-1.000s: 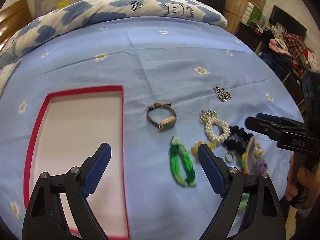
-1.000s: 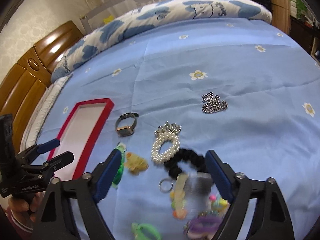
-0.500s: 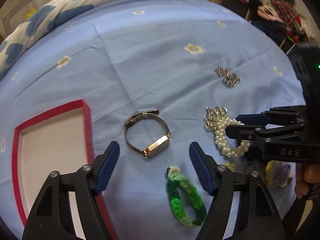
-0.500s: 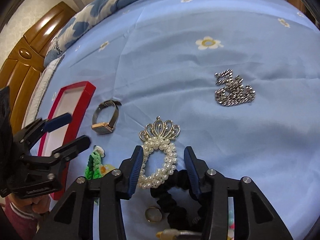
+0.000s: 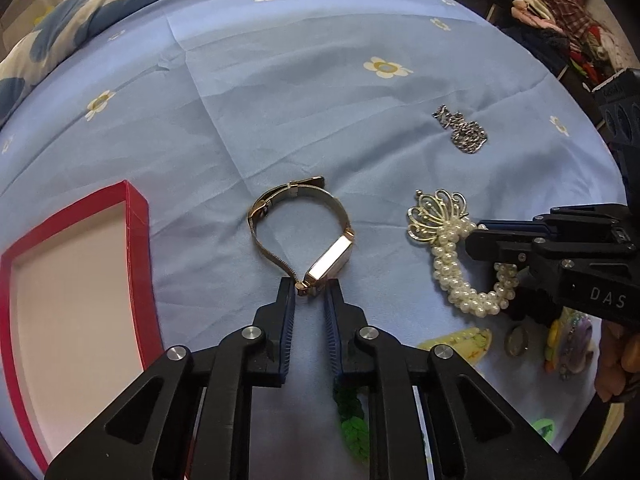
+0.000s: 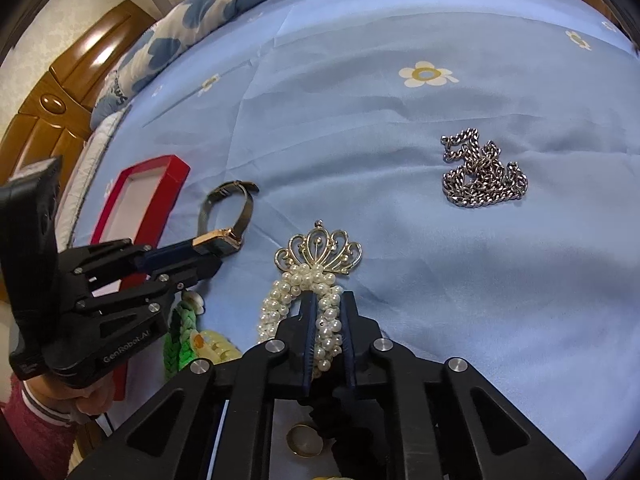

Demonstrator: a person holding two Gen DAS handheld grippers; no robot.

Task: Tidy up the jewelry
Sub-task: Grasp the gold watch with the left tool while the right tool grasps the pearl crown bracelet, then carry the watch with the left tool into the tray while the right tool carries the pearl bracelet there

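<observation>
A gold watch (image 5: 332, 258) with a mesh strap lies on the blue sheet. My left gripper (image 5: 310, 289) is closing on the near end of its case, and the pads press it from both sides. A pearl bracelet (image 6: 288, 288) with a gold crown charm lies to the right. My right gripper (image 6: 326, 298) is closing too, with one pearl strand pinched between its pads. In the left wrist view the right gripper (image 5: 474, 236) sits on the pearl bracelet (image 5: 448, 256). The right wrist view has the left gripper (image 6: 212, 254) on the watch (image 6: 224, 236).
A red-rimmed open box (image 5: 138, 216) lies left of the watch. A silver chain (image 6: 480, 180) is heaped farther back on the right. A green braided band (image 6: 180, 344), a yellow clip (image 6: 212, 344), a ring (image 6: 304, 440) and a black scrunchie (image 6: 344, 420) lie near me. Pillows line the far edge.
Both grippers came down toward the sheet and went from wide open to shut. The left one took hold of the watch case, the right one took hold of the pearl strand.
</observation>
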